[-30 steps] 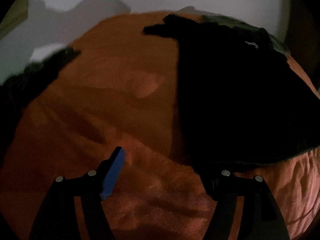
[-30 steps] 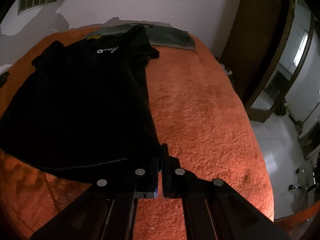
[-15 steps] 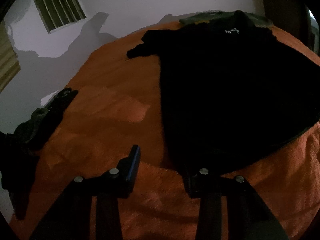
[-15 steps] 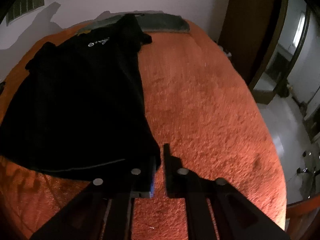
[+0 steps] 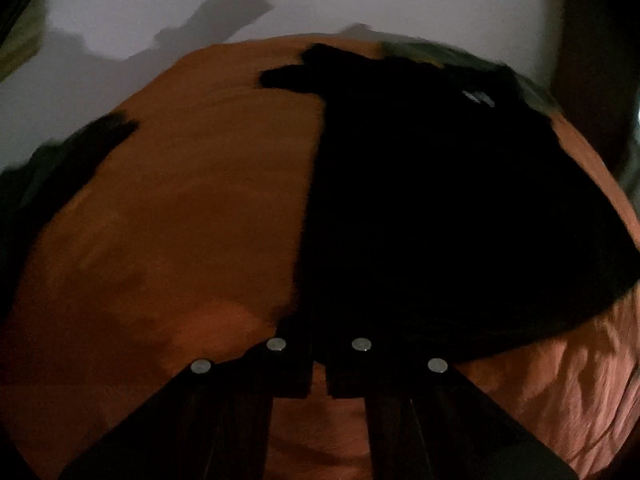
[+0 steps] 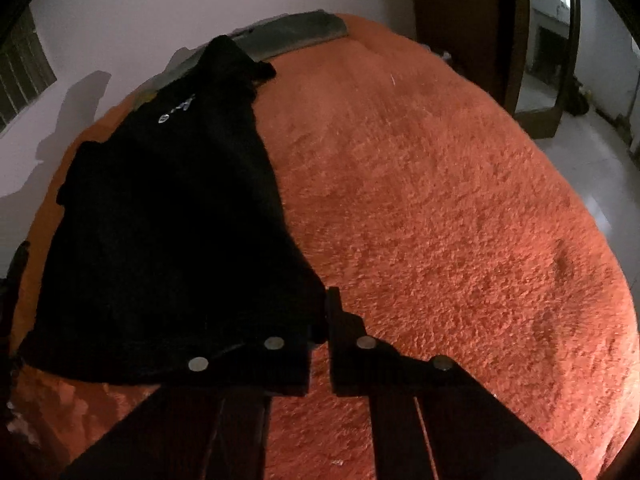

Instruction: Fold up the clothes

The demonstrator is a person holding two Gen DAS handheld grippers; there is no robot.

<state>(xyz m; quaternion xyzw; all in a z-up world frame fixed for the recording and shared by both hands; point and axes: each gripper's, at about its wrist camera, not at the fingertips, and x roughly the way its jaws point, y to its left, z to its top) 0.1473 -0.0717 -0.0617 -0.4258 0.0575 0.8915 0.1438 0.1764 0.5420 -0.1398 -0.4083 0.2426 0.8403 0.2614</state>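
Observation:
A black T-shirt [image 5: 440,220] with a small white logo [image 6: 176,108] lies spread flat on an orange bedspread [image 6: 440,220]. In the left wrist view my left gripper [image 5: 318,340] is at the shirt's near left hem corner. Its jaws are drawn together with black cloth pinched at the tips. In the right wrist view the same T-shirt [image 6: 168,220] fills the left half. My right gripper [image 6: 324,312] is closing on its near right hem corner, and fabric shows between the fingers.
A grey pillow [image 6: 296,34] lies at the head of the bed, under the shirt's collar. A dark heap of clothes [image 5: 72,152] sits at the bed's left edge. A brown wardrobe [image 6: 460,8] and white floor [image 6: 592,148] are on the right, past the bed's edge.
The left jaws went from wide apart to closed on the shirt's left corner. The right gripper rolled, parted slightly and closed again on the right corner.

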